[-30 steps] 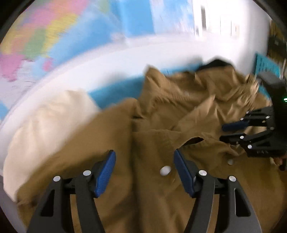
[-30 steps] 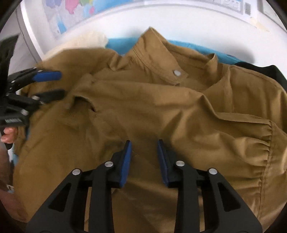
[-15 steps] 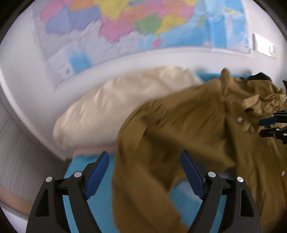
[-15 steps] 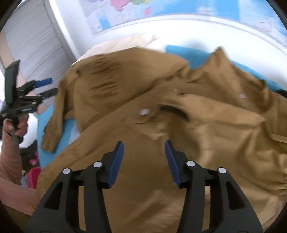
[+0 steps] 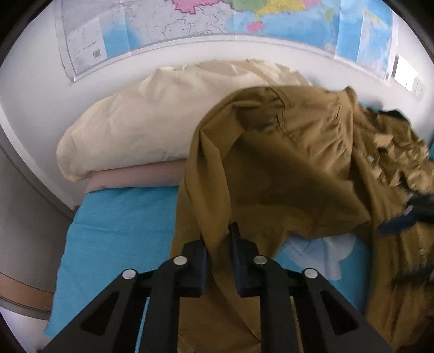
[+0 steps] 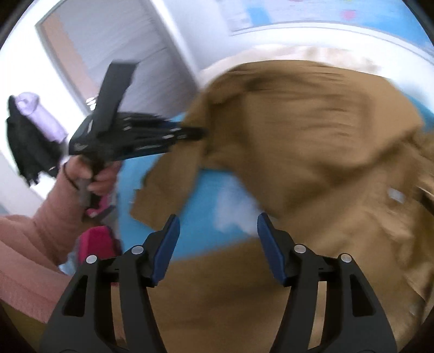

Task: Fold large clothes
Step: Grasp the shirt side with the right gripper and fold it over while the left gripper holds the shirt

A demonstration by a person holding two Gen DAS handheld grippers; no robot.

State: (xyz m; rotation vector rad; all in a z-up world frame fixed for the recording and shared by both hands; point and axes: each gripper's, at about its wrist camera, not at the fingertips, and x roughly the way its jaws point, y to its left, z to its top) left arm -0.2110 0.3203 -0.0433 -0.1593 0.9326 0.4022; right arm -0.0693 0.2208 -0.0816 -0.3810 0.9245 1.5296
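A large brown jacket [image 5: 298,168] lies crumpled on a bed with a blue sheet [image 5: 116,225]. My left gripper [image 5: 218,239] is shut on a fold of its sleeve, which hangs between the pads. The right wrist view shows that same left gripper [image 6: 198,133] pinching the jacket's [image 6: 312,141] left edge, a person's hand [image 6: 92,173] on its handle. My right gripper [image 6: 218,241] hovers over the sheet [image 6: 206,206] and the jacket's lower part; its jaws are opening and nothing is between them. At the left wrist view's right edge, the right gripper [image 5: 401,217] shows as a dark blur.
A cream pillow [image 5: 152,122] on a folded pink cloth [image 5: 135,176] lies at the head of the bed against the white wall with a map [image 5: 217,19]. Left of the bed are a sleeve [image 6: 29,239], a red item [image 6: 95,241] and a dark garment [image 6: 27,141] hanging.
My left gripper swung left from the jacket's buttons to the sleeve and shut on it. My right gripper also swung left, its jaws spreading wider. The jacket has been tugged and shifted.
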